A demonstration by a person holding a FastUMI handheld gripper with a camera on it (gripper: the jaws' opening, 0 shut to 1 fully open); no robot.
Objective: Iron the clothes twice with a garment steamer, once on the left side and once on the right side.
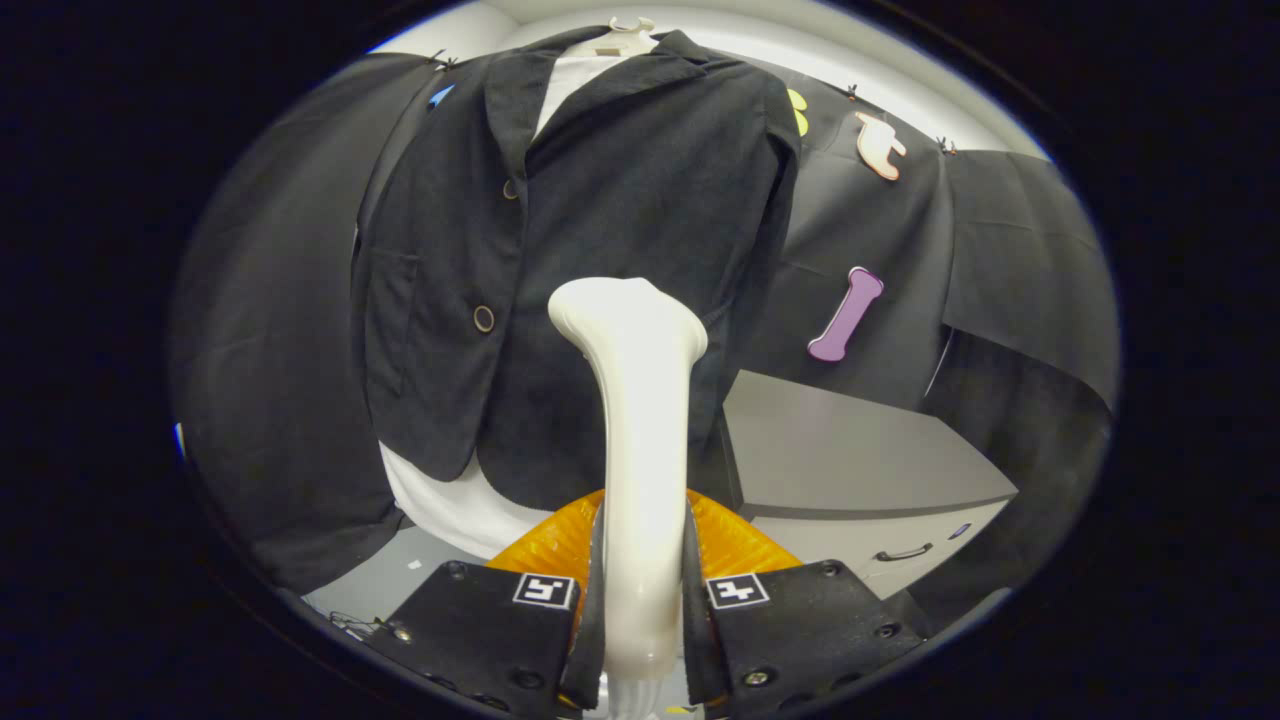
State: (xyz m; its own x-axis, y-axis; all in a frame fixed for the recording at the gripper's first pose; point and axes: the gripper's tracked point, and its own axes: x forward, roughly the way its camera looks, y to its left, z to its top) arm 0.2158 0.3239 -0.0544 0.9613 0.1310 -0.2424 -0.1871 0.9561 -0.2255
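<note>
A black jacket (600, 260) hangs over a white shirt (450, 505) on a pale hanger (620, 35), facing me. My gripper (642, 590) is shut on the white handle of a garment steamer (640, 420), with both fingers pressing its sides. The steamer stands upright between the fingers, and its head (625, 310) rests against or very close to the jacket's lower front, a little right of the lower button (484, 318). Whether the head touches the cloth I cannot tell.
A grey cabinet (850, 460) with a drawer handle (903, 552) stands to the right of the jacket. Black cloth walls hang behind and on both sides. A grey floor patch (400, 570) lies below the shirt hem.
</note>
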